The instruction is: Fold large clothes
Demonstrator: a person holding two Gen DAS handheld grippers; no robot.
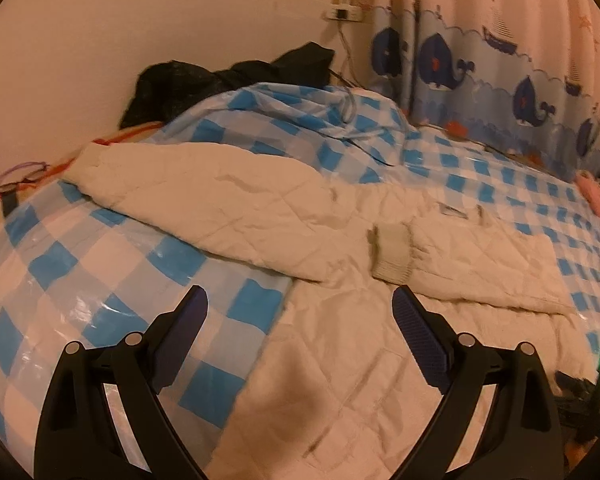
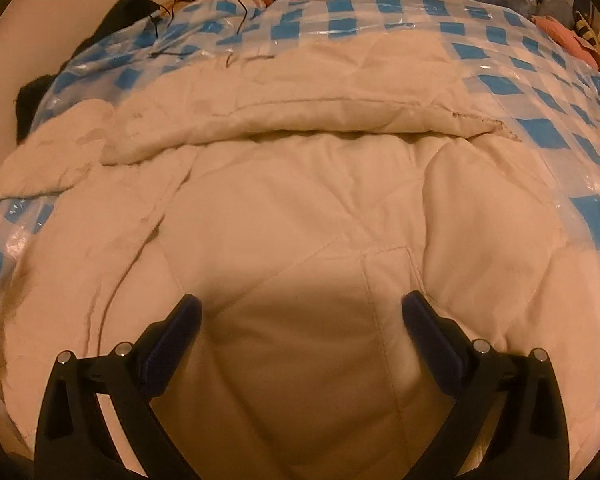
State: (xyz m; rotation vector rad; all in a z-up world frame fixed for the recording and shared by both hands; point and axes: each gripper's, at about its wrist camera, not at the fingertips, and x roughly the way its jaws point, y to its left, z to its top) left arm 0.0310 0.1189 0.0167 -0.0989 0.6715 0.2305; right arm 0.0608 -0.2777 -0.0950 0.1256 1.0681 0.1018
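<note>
A large cream quilted jacket point(image 1: 340, 320) lies spread on a bed covered with a blue-and-white checked plastic sheet point(image 1: 80, 280). One sleeve with a ribbed cuff point(image 1: 392, 254) is folded across the body. My left gripper point(image 1: 300, 308) is open and empty, above the jacket's left edge where it meets the sheet. In the right wrist view the jacket point(image 2: 300, 220) fills the frame, with a folded edge point(image 2: 300, 116) running across its far side. My right gripper point(image 2: 300, 312) is open and empty, just above the jacket's body.
Dark clothes point(image 1: 228, 80) are heaped at the far corner by the wall. A whale-print curtain point(image 1: 500, 60) hangs behind the bed. Glasses point(image 1: 18, 178) lie at the left. Pink fabric point(image 2: 568, 36) lies at the far right. Cables point(image 2: 240, 12) trail over the sheet.
</note>
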